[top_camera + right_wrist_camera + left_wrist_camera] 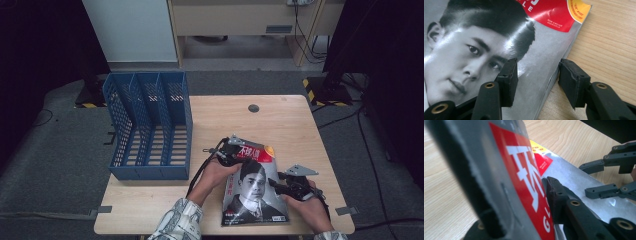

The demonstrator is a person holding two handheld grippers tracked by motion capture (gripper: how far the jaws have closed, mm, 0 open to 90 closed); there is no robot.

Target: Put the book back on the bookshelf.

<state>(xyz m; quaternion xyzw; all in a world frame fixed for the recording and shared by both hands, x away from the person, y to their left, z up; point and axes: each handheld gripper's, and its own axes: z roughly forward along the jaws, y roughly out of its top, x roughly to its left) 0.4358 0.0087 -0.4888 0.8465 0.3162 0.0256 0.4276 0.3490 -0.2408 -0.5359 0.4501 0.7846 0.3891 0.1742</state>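
Grey carpet and dark stands surrounded the pale wooden tabletop (pixel 280 120) where we worked. Our left claw (pixel 239 151) was clamped on the top edge of the magazine (pixel 255 192); in the left gripper view one dark pad pressed flat against the red title band, with the cover bent up between the jaws. Our right claw (pixel 278 184) had its jaws apart, straddling the magazine's right edge: in the right gripper view one pad (pixel 508 80) hovered over the grey cover and the other (pixel 573 81) over bare wood, neither pressing. The magazine lay near the tabletop's front edge, toward the front right corner, its portrait cover facing up. A blue file rack (pixel 149 125) with three compartments sat at the tabletop's left edge, well apart from the magazine.
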